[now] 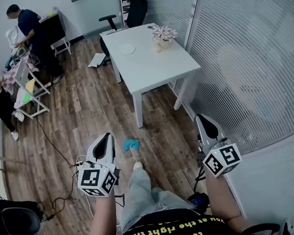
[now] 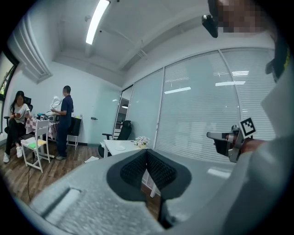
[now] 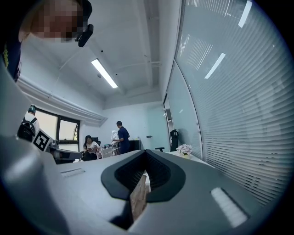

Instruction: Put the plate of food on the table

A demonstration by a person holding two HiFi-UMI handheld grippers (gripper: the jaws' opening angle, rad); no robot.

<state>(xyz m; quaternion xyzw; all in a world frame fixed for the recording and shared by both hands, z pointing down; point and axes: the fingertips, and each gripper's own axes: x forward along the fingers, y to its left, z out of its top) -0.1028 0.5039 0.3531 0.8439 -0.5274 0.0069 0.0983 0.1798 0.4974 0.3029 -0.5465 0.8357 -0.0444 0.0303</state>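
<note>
Head view: left claw and right claw closed, empty; plate on white table, contents indistinct.

The long brown plank floor is wood, grained and with a soft sheen. The white rectangular bench has a smooth, matt top, and the round white plate looks just as smooth. The small blue cloth is crumpled and soft. The pale wall is frosted glass, finely lined across. The grey left claw and grey right claw are matt plastic with a grainy skin — their black pads are ridged and dull.
</note>
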